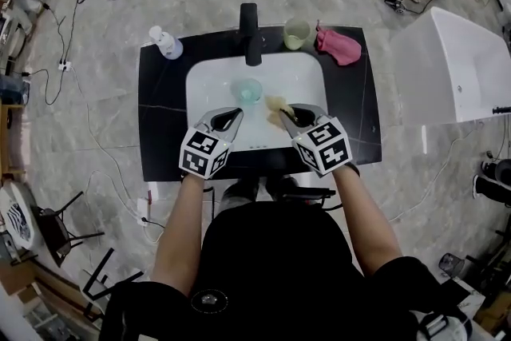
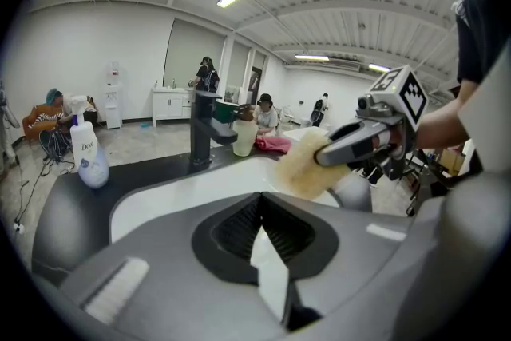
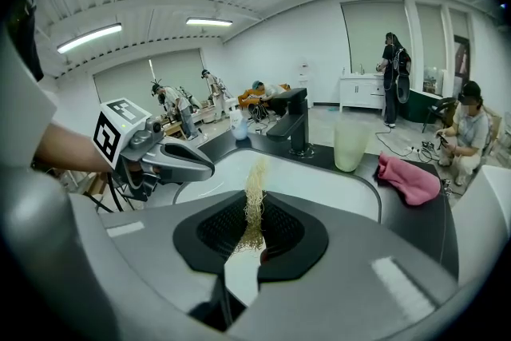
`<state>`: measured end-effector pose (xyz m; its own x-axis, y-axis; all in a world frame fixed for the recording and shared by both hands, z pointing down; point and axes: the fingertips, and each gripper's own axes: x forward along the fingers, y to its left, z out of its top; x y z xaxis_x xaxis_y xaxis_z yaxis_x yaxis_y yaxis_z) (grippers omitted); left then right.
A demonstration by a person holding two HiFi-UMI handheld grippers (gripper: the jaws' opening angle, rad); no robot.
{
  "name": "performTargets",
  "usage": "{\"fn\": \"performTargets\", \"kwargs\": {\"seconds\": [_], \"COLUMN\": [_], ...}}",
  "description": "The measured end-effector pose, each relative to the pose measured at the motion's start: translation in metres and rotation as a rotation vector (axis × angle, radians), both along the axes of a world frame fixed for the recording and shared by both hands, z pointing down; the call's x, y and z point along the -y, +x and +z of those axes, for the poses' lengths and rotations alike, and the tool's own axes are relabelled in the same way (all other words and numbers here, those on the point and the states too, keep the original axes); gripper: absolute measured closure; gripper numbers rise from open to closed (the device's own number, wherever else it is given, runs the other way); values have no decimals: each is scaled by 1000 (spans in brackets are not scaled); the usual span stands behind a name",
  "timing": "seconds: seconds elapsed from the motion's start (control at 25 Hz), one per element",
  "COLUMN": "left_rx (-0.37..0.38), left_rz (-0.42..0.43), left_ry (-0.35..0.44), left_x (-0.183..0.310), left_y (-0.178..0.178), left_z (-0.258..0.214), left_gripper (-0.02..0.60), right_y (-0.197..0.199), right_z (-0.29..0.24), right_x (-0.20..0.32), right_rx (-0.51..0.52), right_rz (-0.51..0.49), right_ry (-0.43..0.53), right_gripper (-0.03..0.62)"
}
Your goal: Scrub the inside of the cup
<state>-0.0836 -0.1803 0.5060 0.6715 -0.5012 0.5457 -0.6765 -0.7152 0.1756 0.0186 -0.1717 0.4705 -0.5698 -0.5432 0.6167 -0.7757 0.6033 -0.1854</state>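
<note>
Overhead, the teal cup (image 1: 247, 91) is sitting mid-basin, clear of the sink (image 1: 200, 84) walls; in the left gripper view the left gripper (image 2: 259, 204) is pressing its jaws together empty; in the right gripper view the right gripper (image 3: 254, 210) is pinching a fibrous scrubber (image 3: 255, 172).

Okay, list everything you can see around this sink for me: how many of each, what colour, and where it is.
counter: one, black, in front of the person
sink basin: one, white, set into the counter
faucet: one, black, behind the basin
teal cup: one, clear teal, in the basin
pale cup: one, yellowish, on the counter right of the faucet
cloth: one, pink, right of the pale cup
bottle: one, white, counter's back left
scrubber: one, yellow, fibrous, over the basin
tub: one, white, right of the counter
left gripper: grey, shut, empty
right gripper: grey, shut on the scrubber
</note>
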Motion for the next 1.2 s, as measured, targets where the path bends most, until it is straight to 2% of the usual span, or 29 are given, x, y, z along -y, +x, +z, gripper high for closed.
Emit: {"fn": "performTargets", "kwargs": {"seconds": [0.2, 0.48, 0.56, 0.72, 0.8, 1.0, 1.2], "left_rx": [22, 130, 157, 212, 233, 300, 354], "left_rz": [-15, -27, -15, 37, 63, 132, 195], "left_ry": [-6, -24, -43, -56, -67, -53, -34], "left_x": [9, 18, 20, 26, 33, 53, 66], "left_y": [2, -2, -4, -3, 1, 5, 10], "left_z": [6, 25, 32, 46, 53, 79, 111], "left_gripper": [581, 569, 511, 468, 406, 288, 200], "right_y": [7, 13, 12, 7, 5, 1, -2], "right_z": [10, 28, 33, 43, 47, 53, 65], "right_x": [0, 3, 6, 13, 21, 46, 61], "right_rx": [2, 10, 14, 13, 12, 30, 31], "right_rz": [-19, -67, -83, -106, -104, -46, -9], "right_ry": [-23, -53, -58, -68, -67, -59, -74], "right_gripper": [551, 551, 551, 551, 551, 551, 551]}}
